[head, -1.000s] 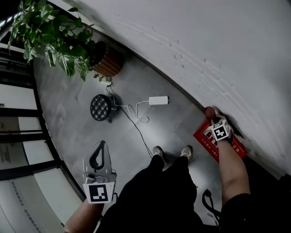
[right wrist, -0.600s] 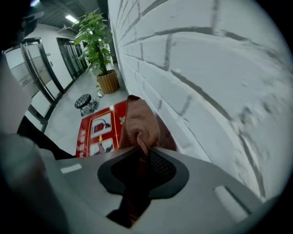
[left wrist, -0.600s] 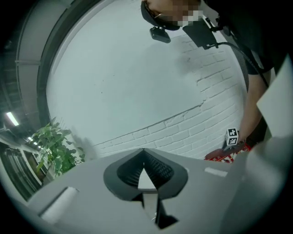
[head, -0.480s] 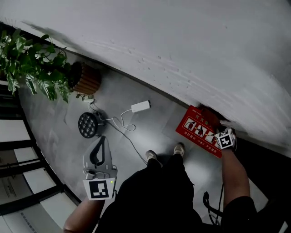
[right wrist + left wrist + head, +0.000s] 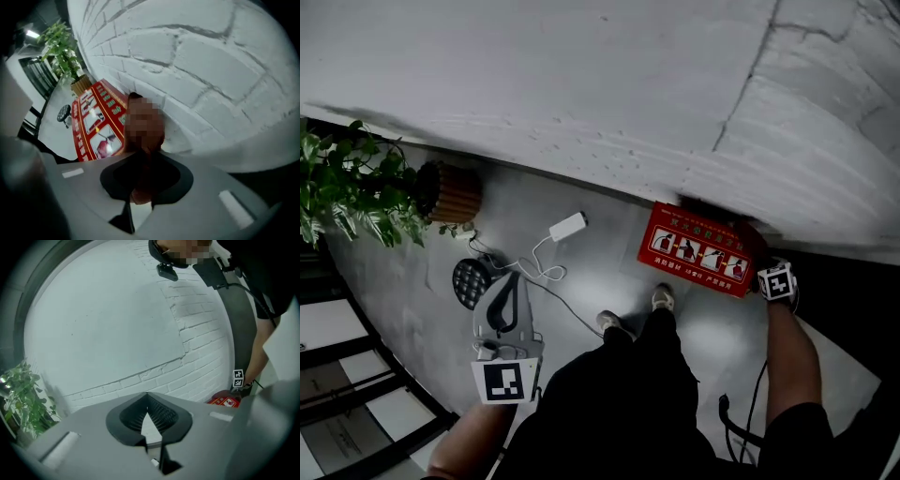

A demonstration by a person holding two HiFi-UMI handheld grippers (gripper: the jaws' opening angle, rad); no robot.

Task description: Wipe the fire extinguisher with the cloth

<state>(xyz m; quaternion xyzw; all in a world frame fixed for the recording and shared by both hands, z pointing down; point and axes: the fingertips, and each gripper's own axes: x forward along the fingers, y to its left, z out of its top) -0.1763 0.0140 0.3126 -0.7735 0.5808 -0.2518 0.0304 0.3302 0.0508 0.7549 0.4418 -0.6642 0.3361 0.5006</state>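
The R gripper [image 5: 142,157] is seen clamped on a reddish-brown cloth [image 5: 140,194] and pointed steeply down at the far right. It is held just by the right end of the red fire-extinguisher box [image 5: 697,249], which is set at the foot of the white brick wall [image 5: 581,84]. The cloth is prob. held low there so it can be drawn across the box. The L gripper [image 5: 147,397] is kept near-left, well apart from the box, jaws together at the tips w/ nothing between. It is judged idle and parked out of the way. The extinguisher itself can't be made out: only the box face w/ its pictogram strip is shown. In the head view the R jaws are hidden under the marker cube [image 5: 776,281], so cloth-to-box contact can't be told. The cloth's far part is covered by a mosaic patch in the right gripper view, and the box print is too small to be read.
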